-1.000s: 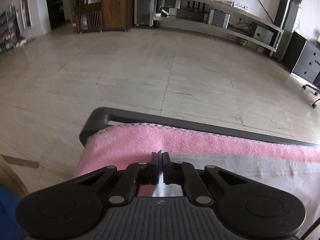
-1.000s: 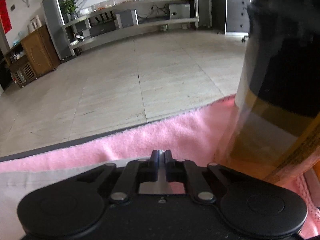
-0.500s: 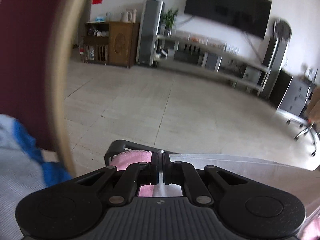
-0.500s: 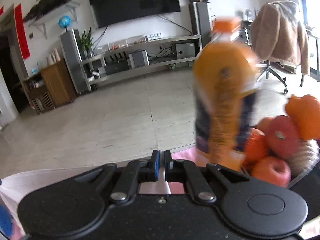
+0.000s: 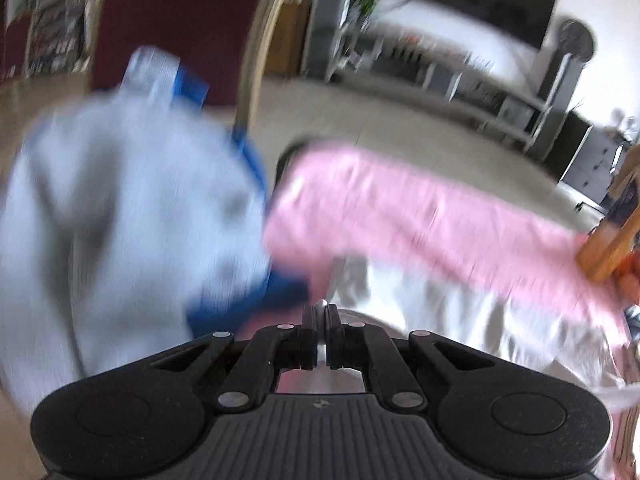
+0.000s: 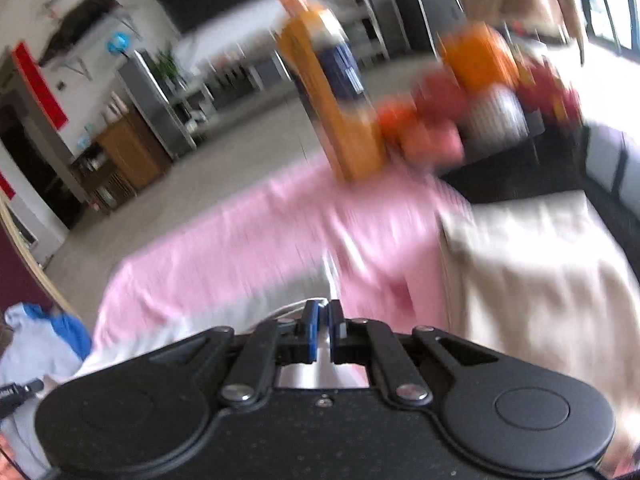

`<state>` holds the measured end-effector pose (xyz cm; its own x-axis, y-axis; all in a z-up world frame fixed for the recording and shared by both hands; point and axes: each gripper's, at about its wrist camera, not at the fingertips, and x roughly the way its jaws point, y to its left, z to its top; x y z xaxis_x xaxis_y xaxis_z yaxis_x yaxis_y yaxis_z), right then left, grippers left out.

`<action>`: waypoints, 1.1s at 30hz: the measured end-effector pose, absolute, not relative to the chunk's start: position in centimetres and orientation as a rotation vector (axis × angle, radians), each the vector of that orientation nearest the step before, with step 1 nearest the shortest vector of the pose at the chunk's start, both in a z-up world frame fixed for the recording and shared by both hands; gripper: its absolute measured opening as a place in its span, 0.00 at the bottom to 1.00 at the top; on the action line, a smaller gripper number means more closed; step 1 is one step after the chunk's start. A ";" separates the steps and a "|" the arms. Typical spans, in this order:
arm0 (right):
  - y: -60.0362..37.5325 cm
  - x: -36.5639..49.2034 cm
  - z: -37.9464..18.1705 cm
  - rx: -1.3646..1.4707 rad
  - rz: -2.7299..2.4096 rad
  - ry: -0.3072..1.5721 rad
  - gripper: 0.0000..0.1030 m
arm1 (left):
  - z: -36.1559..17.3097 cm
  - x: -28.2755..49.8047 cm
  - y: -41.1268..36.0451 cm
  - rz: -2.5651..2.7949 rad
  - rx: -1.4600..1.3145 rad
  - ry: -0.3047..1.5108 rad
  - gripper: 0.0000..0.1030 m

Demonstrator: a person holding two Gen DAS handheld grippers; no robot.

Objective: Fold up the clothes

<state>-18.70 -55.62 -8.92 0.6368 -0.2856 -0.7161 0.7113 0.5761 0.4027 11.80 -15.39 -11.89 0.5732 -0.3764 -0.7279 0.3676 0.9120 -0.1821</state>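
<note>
Both views are motion-blurred. A light grey garment (image 5: 440, 308) lies on a pink towel (image 5: 420, 216) that covers the table. My left gripper (image 5: 320, 312) is shut on the garment's edge at its left side. My right gripper (image 6: 322, 312) is shut on the same grey garment (image 6: 248, 312) at its right side, above the pink towel (image 6: 240, 240). A heap of pale grey and blue clothes (image 5: 120, 208) lies left of the towel and also shows in the right wrist view (image 6: 44, 340).
An orange juice bottle (image 6: 332, 100) and a pile of fruit (image 6: 460, 100) stand at the towel's far right. A folded beige cloth (image 6: 532, 280) lies to the right. A maroon chair back (image 5: 180, 28) with a wooden rim stands behind the clothes heap.
Both grippers have risen and pulled back with the grey garment in them. The views have swung: the clothes heap and the beige cloth have come into sight.
</note>
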 end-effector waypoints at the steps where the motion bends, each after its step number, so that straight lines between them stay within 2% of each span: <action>1: -55.3 -19.1 -10.1 0.767 -0.634 0.659 0.05 | -12.7 11.6 -15.0 -0.426 -0.020 0.872 0.04; 4: -54.7 -19.7 -12.0 0.804 -0.647 0.686 0.05 | -13.6 11.2 -14.0 -0.406 -0.035 0.873 0.04; 12: -52.6 -23.7 -10.3 0.815 -0.622 0.557 0.05 | -10.8 7.5 -10.8 -0.464 -0.086 0.795 0.04; 21: -51.5 -26.6 -11.2 0.799 -0.674 0.610 0.05 | -13.5 5.2 -9.4 -0.423 -0.022 0.844 0.04; 23: -51.3 -27.0 -11.3 0.778 -0.708 0.628 0.00 | -13.6 4.7 -10.1 -0.414 0.042 0.824 0.04; 26: -51.1 -27.0 -11.7 0.743 -0.735 0.676 0.01 | -14.5 4.3 -11.0 -0.374 0.172 0.846 0.10; 29: -51.0 -27.1 -11.4 0.718 -0.722 0.661 0.02 | -13.5 3.5 -9.9 -0.352 0.157 0.793 0.10; 32: -51.1 -26.6 -11.5 0.747 -0.633 0.652 0.07 | -11.8 3.0 -8.7 -0.361 0.114 0.719 0.19; 33: -51.0 -26.3 -11.5 0.754 -0.609 0.658 0.09 | -11.4 3.3 -8.6 -0.381 0.099 0.711 0.27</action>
<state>-26.28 -51.04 -11.55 0.6416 -0.2580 -0.7223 0.7002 0.5814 0.4143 3.30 -8.55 -11.42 0.6920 -0.3073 -0.6532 0.3739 0.9266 -0.0397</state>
